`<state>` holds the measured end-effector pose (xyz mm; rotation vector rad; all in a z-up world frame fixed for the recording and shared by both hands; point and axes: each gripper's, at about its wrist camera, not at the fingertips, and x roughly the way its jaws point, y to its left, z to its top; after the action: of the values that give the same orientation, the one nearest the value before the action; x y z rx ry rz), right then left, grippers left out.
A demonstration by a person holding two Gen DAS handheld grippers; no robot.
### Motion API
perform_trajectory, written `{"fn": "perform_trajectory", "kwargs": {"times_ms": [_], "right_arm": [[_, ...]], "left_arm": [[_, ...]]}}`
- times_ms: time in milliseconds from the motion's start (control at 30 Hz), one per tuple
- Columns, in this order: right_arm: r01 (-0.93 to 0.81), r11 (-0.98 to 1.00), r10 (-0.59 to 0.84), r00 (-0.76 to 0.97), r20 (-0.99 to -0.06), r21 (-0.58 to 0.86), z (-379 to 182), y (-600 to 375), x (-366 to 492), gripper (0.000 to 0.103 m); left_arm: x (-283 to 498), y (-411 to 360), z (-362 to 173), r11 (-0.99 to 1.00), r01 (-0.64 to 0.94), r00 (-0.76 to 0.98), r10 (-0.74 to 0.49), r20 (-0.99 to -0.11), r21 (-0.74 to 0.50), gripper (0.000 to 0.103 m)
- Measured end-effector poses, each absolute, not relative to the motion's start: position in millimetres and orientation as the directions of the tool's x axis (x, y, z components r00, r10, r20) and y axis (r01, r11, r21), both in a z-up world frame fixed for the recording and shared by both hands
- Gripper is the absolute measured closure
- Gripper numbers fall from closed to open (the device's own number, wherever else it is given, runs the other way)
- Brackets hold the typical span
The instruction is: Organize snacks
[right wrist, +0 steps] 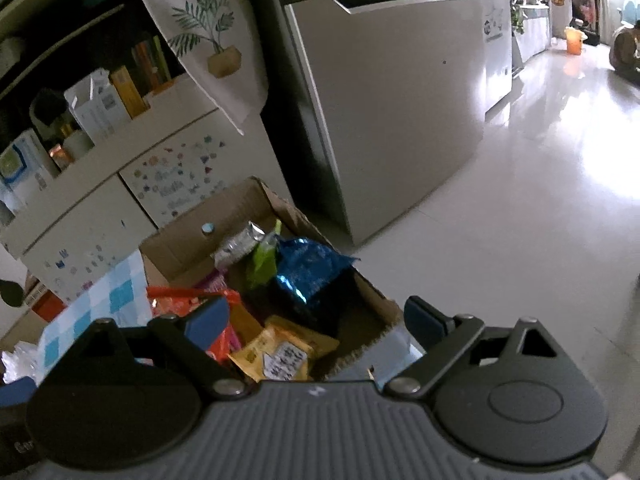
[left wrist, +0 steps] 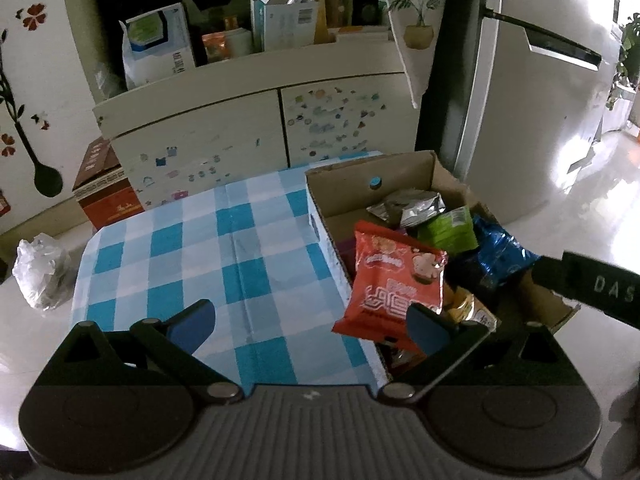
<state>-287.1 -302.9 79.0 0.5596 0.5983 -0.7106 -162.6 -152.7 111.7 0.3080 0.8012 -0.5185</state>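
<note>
A cardboard box (left wrist: 360, 178) stands at the right edge of the blue-checked table (left wrist: 200, 248). It holds several snack packets: a red one (left wrist: 394, 284) leaning on its near wall, a green one (left wrist: 448, 230), a blue one (left wrist: 500, 254), a silver one (left wrist: 412, 206) and a yellow one (left wrist: 468, 306). My left gripper (left wrist: 310, 320) is open and empty above the cloth, its right finger by the red packet. My right gripper (right wrist: 316, 318) is open and empty over the box (right wrist: 240, 208), above the yellow packet (right wrist: 280, 350) and blue packet (right wrist: 308, 266).
A cream cabinet (left wrist: 240, 128) with stickers and a shelf of boxes stands behind the table. A fridge (right wrist: 400, 100) is to the right. A brown carton (left wrist: 104, 184) and a plastic bag (left wrist: 40, 272) lie on the floor at the left.
</note>
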Motion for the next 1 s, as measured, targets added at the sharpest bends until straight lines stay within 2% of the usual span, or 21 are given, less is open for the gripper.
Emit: {"fn": "perform_trajectory", "kwargs": {"times_ms": [267, 1000], "right_arm": [[0.720, 0.676, -0.465, 0.583, -0.666, 0.157, 76, -283, -283, 0.008], [0.682, 0.727, -0.459, 0.567, -0.684, 0.077, 71, -271, -266, 0.008]], "left_arm": [[-161, -147, 111, 0.844, 0.524, 0.607, -0.278, -0.744, 0.112, 0.000], [-154, -163, 106, 0.833, 0.514, 0.642, -0.214, -0.736, 0.206, 0.000]]}}
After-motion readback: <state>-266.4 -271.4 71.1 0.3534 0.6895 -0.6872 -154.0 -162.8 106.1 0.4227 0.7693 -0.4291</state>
